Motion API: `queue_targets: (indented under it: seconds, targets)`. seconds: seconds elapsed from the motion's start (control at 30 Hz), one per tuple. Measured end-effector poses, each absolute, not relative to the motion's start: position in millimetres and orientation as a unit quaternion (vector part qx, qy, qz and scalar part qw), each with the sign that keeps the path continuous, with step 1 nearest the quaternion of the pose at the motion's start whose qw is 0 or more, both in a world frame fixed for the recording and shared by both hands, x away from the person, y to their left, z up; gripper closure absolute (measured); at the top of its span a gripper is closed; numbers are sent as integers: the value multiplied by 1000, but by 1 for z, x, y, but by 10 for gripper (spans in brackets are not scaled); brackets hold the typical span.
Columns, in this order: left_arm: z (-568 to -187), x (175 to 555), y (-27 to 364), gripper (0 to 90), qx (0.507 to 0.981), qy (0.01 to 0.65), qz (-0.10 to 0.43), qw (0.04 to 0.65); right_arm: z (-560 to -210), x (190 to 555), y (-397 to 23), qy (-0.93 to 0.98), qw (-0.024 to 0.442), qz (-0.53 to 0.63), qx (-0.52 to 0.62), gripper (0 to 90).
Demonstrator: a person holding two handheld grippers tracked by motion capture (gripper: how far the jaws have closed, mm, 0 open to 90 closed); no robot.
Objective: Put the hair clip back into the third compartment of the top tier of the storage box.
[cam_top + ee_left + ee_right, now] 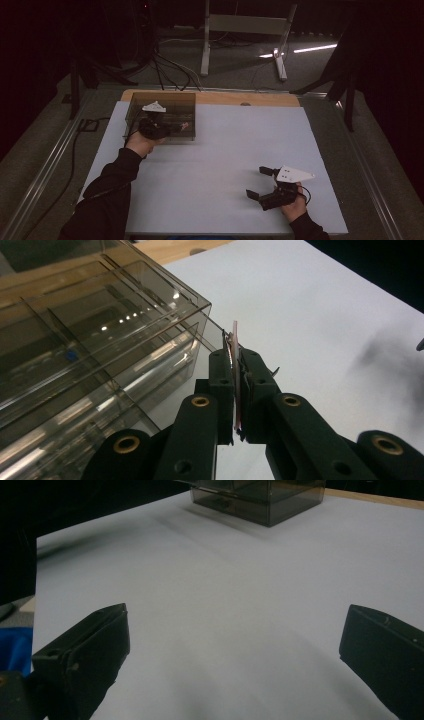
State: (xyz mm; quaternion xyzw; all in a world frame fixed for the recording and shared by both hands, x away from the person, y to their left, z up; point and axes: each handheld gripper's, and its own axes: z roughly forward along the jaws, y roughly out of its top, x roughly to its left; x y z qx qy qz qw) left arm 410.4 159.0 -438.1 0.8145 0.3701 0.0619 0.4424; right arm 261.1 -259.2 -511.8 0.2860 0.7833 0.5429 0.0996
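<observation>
Beside the smoky organizer box's [100,345] near corner, a thin pink card [233,375] sat clamped edge-on in your left gripper [237,390]. Your right gripper [235,645] rested well apart, jaws wide, over the white sheet [220,150].

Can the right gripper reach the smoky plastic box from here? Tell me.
Probably yes: the right gripper is open, and bare white sheet lies between it and the box.

Wooden table [220,98] — white sheet [225,170] covers most; smoked clear compartment box [170,107] at far-left corner.
</observation>
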Motion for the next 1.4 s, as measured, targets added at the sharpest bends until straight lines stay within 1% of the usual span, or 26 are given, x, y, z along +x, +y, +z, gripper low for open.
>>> queue_targets:
  seconds: [0.27,0.3,0.37,0.4,0.47,0.5,0.53,0.63,0.67,0.73,1.03,1.07,1.17,1.4]
  targets:
    - [-443,415,153,867,814,384,53,433,-512,261,-259,785,100,541,284,0]
    - [-443,416,152,854,813,385,53,433,-512,261,-259,785,100,541,284,0]
    - [-443,416,152,822,811,389,54,433,-512,261,-259,784,100,543,286,0]
    - [-443,416,151,792,811,388,55,434,-512,261,-259,783,98,543,287,0]
    - [-442,416,151,694,810,390,66,433,-512,261,-259,786,100,541,284,0]
    - [-440,416,151,682,808,391,66,436,-512,261,-259,786,100,540,284,0]
    - [-439,416,152,634,807,391,69,437,-512,261,-259,784,100,542,285,0]
    - [-436,412,151,561,807,390,80,437,-512,261,-259,785,99,541,285,0]
    - [-435,412,151,523,807,390,84,436,-512,261,-259,786,100,540,284,0]
    - [-433,410,151,481,804,392,88,439,-512,261,-259,784,99,542,286,0]
    - [-428,401,155,395,796,391,100,451,-513,261,-259,785,98,541,286,0]
    - [-427,400,155,368,795,393,101,451,-512,261,-259,785,99,541,285,0]
    - [-424,396,157,350,797,389,110,448,-512,262,-259,783,97,544,287,0]
    - [-419,389,157,250,798,385,123,447,-513,262,-259,784,96,542,288,0]
